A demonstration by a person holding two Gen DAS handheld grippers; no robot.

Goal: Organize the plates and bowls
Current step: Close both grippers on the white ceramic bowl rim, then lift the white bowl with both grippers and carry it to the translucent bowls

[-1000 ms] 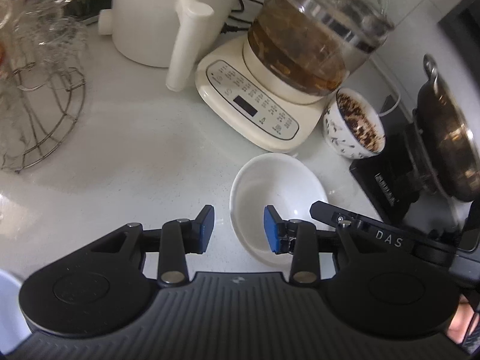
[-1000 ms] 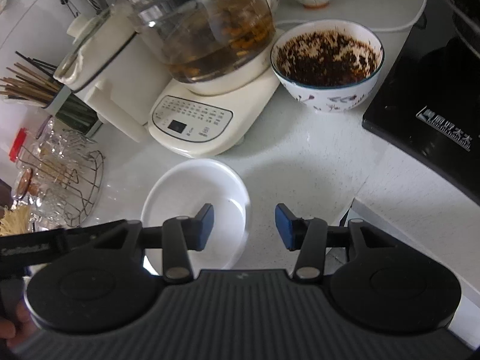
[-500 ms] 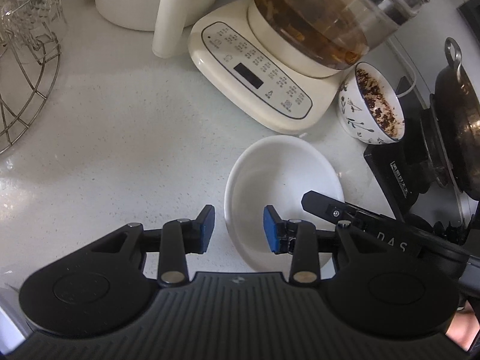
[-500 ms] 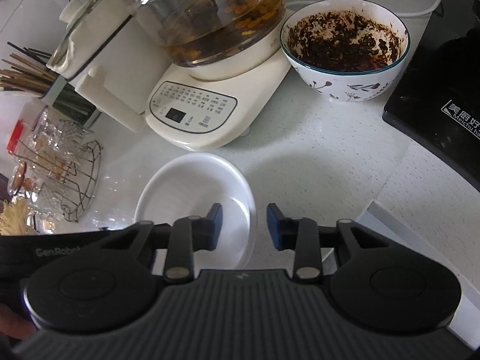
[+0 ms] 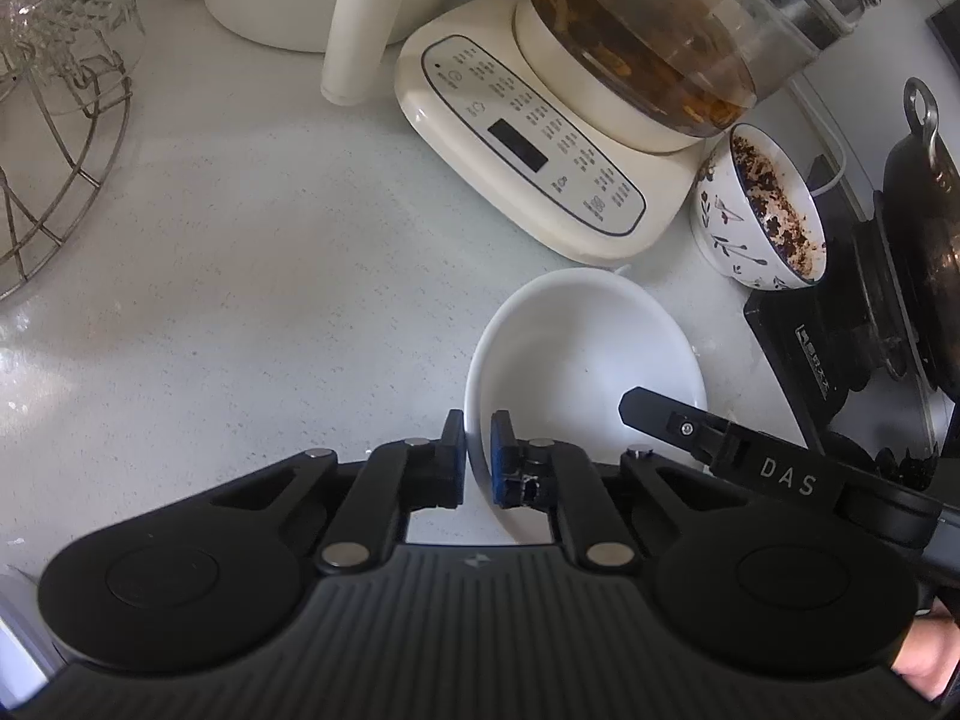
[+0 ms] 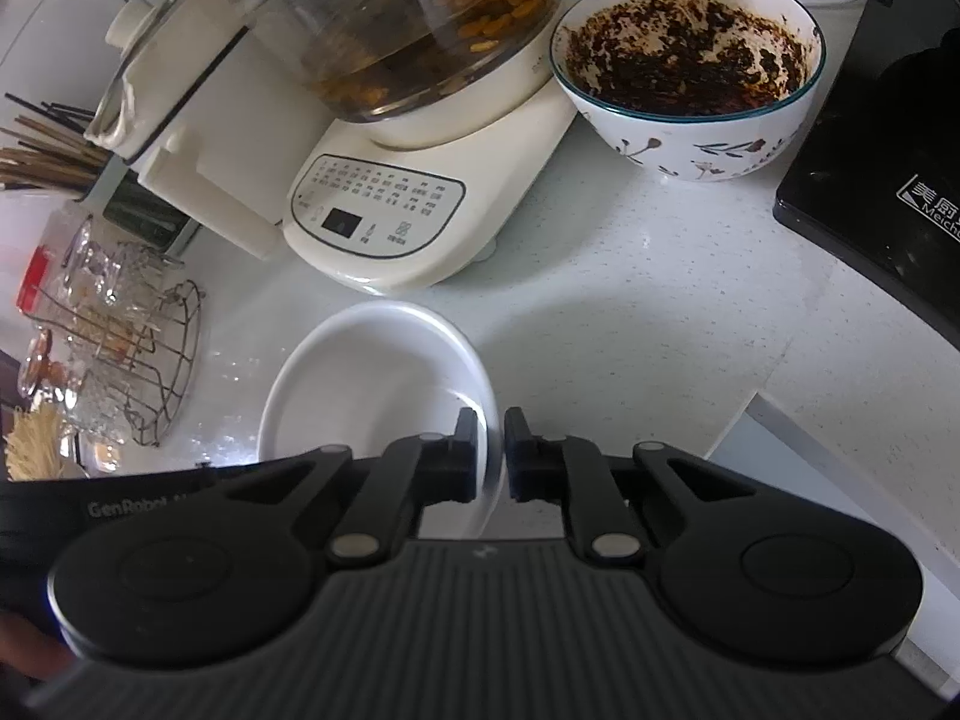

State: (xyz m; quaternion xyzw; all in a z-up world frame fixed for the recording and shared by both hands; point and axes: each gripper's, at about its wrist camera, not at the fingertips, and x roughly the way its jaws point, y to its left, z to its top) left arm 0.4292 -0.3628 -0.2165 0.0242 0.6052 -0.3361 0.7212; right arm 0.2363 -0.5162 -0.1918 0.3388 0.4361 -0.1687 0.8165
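Both grippers, left gripper and right gripper, pinch the smooth round white plate's opposite rims.

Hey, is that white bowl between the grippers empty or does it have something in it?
Empty. The white bowl shows a bare, clean white inside in both wrist views, unlike the patterned bowl behind it, which is smeared with dark residue.

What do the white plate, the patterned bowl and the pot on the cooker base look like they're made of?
White plate: likely glazed ceramic, smooth and glossy with soft highlights; melamine is possible. Patterned bowl: glazed ceramic, printed leaf motif, teal rim, dark residue inside. Pot: clear glass, since the brown contents show through; a metal-looking band rings it.
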